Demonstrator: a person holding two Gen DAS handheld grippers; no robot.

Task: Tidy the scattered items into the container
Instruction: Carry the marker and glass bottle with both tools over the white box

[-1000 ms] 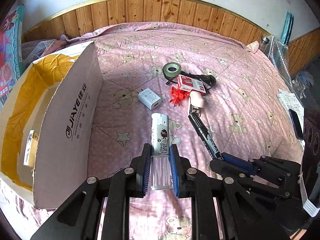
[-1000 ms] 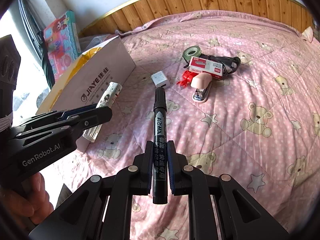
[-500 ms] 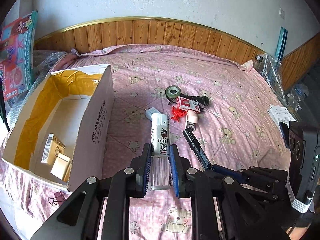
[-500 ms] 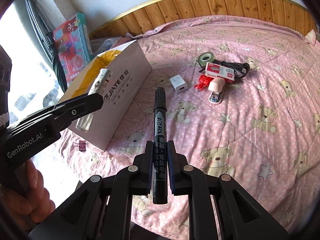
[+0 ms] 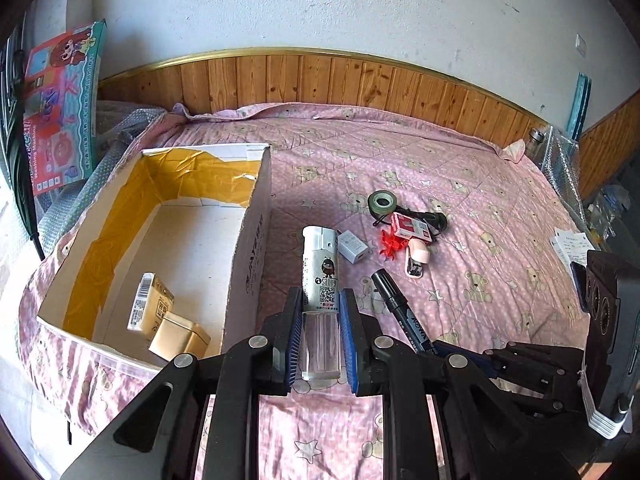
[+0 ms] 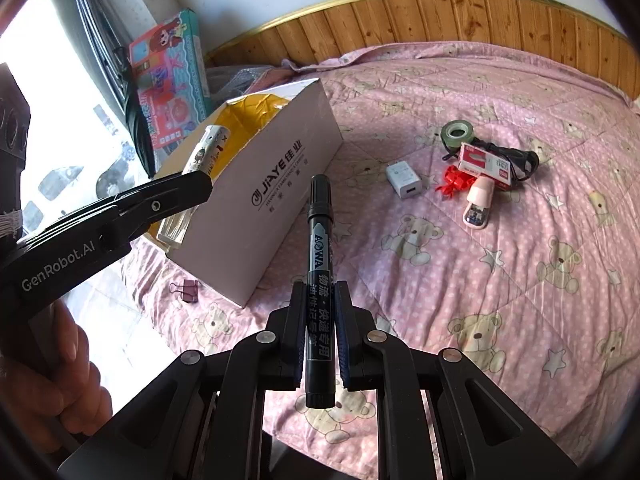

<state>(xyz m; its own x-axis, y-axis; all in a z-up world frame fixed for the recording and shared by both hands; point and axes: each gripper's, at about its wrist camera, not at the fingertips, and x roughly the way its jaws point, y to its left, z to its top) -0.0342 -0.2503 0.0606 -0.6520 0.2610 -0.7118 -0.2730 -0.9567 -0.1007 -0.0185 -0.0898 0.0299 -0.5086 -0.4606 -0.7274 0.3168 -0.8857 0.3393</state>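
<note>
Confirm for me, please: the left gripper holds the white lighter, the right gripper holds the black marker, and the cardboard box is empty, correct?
Not quite: the cardboard box already holds two small yellowish packets, as the left wrist view shows. The left gripper does hold the white lighter, the right gripper the black marker.

Box left of charger; tape roll behind stapler

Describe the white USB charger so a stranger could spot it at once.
On the pink bear-print quilt, look right of the cardboard box. The USB charger lies left of the red bow: the only plain white cube.
</note>
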